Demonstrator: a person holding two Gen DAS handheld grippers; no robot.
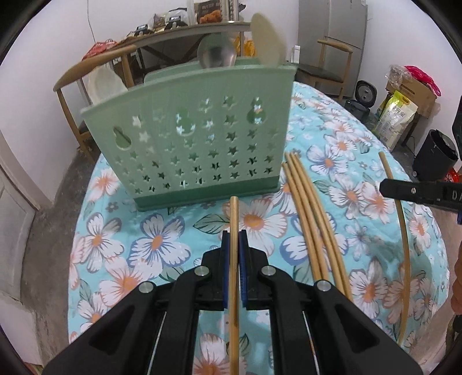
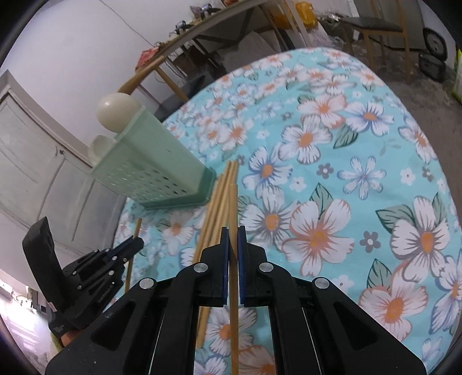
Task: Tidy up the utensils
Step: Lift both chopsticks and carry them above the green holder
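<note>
A green perforated utensil holder [image 1: 190, 138] stands on the floral tablecloth, with a metal spoon [image 1: 216, 53] and pale spoons [image 1: 267, 40] sticking out of its top. My left gripper [image 1: 234, 235] is shut on a bamboo chopstick [image 1: 234, 213] that points at the holder's base. Three loose chopsticks [image 1: 306, 210] lie to its right, and one more [image 1: 400, 219] lies farther right. My right gripper [image 2: 233, 230] is shut on another chopstick [image 2: 232, 207]. In the right wrist view, the holder [image 2: 153, 167] is to the left and the left gripper [image 2: 131, 246] is at lower left.
The round table [image 2: 375, 144] carries a turquoise flowered cloth. Wooden chairs [image 1: 86, 75] stand behind it, beside a cluttered side table [image 1: 184, 28]. A fridge [image 1: 332, 23], bags [image 1: 398, 118] and a black bin [image 1: 436, 150] stand on the floor to the right.
</note>
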